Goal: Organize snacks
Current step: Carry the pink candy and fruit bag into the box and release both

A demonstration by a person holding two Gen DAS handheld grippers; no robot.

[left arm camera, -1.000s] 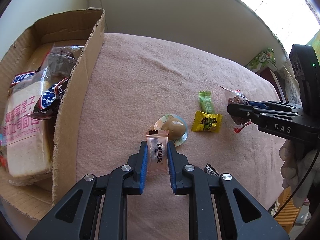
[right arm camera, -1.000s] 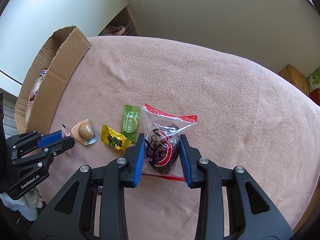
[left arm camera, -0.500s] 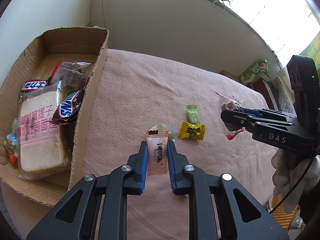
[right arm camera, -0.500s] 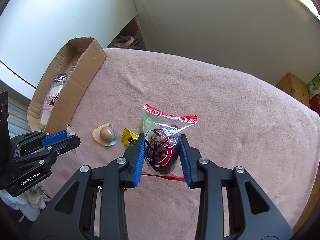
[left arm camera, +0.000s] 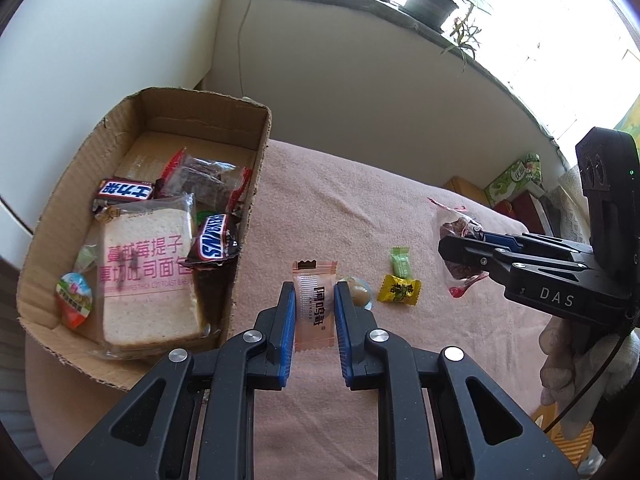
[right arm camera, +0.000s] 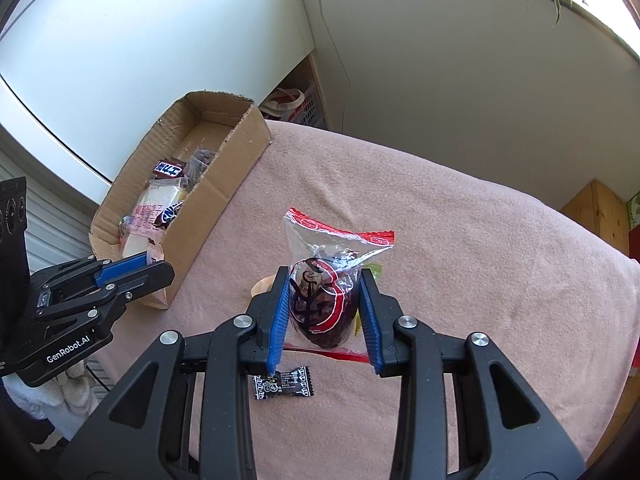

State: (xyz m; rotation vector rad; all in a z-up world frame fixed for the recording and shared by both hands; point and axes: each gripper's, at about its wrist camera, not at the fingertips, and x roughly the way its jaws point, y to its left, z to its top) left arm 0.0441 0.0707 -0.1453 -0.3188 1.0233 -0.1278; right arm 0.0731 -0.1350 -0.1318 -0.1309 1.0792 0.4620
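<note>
My left gripper (left arm camera: 314, 300) is shut on a pale pink snack packet (left arm camera: 314, 306) and holds it above the pink cloth, just right of the cardboard box (left arm camera: 248, 216). The box holds a bread pack (left arm camera: 144, 280), Snickers bars (left arm camera: 214, 240) and other snacks. My right gripper (right arm camera: 324, 300) is shut on a clear red-edged bag of dark snack (right arm camera: 326, 280), lifted above the cloth; it also shows in the left wrist view (left arm camera: 460, 248). An egg pack (left arm camera: 358, 294), a yellow candy (left arm camera: 399, 290) and a green candy (left arm camera: 401, 266) lie on the cloth between the grippers.
A black candy wrapper (right arm camera: 285, 387) lies on the cloth under my right gripper. The pink cloth (right arm camera: 480, 280) covers the table. A green carton (left arm camera: 516, 176) and a wooden crate (right arm camera: 596, 216) stand beyond the table's right edge. A wall runs behind.
Both grippers have risen with their packets, so the table looks further away. The left gripper has shifted toward the box, whose inside now shows fully.
</note>
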